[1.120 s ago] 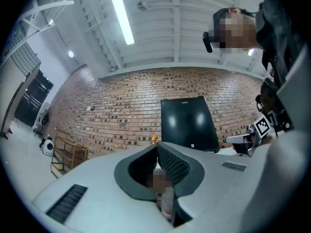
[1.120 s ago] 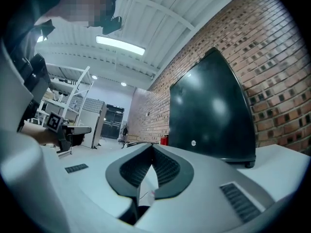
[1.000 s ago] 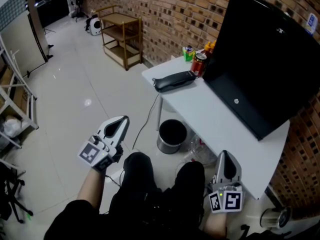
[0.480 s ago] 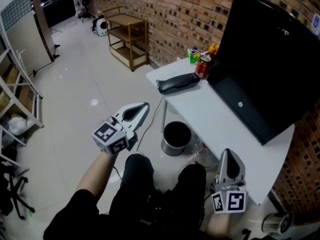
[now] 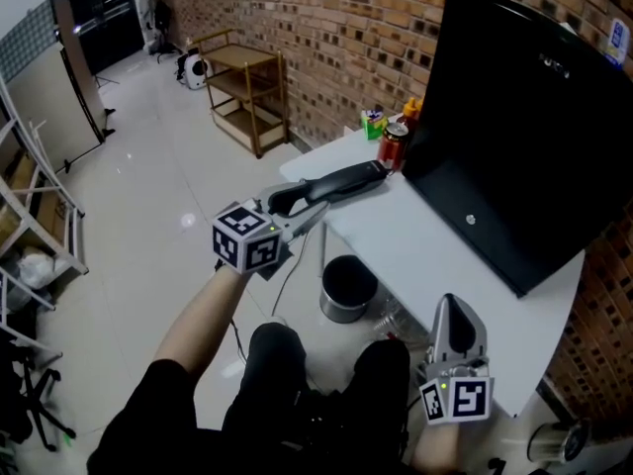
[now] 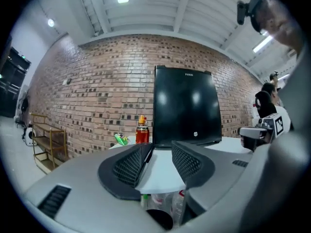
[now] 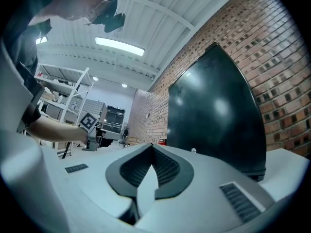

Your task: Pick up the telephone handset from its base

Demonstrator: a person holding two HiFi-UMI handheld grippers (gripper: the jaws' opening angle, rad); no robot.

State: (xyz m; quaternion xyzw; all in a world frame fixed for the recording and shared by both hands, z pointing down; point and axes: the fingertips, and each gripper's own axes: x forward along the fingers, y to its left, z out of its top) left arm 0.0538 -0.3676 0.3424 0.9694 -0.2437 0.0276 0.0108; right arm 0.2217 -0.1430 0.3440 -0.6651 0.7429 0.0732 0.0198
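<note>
My left gripper (image 5: 309, 213) points level, its jaws opening with nothing between them yet. The tips are just short of the long black telephone handset (image 5: 334, 182), which lies along the left end of the white table (image 5: 425, 240). I cannot tell handset from base. If I push in before the jaws are wide enough, a pad could shove the handset into the red drink can (image 5: 393, 144) just beyond it, or off the table's edge. The big black screen (image 5: 524, 137) stands well clear. My right gripper (image 5: 451, 313), pinched closed on nothing, sits low by the table's near edge.
</note>
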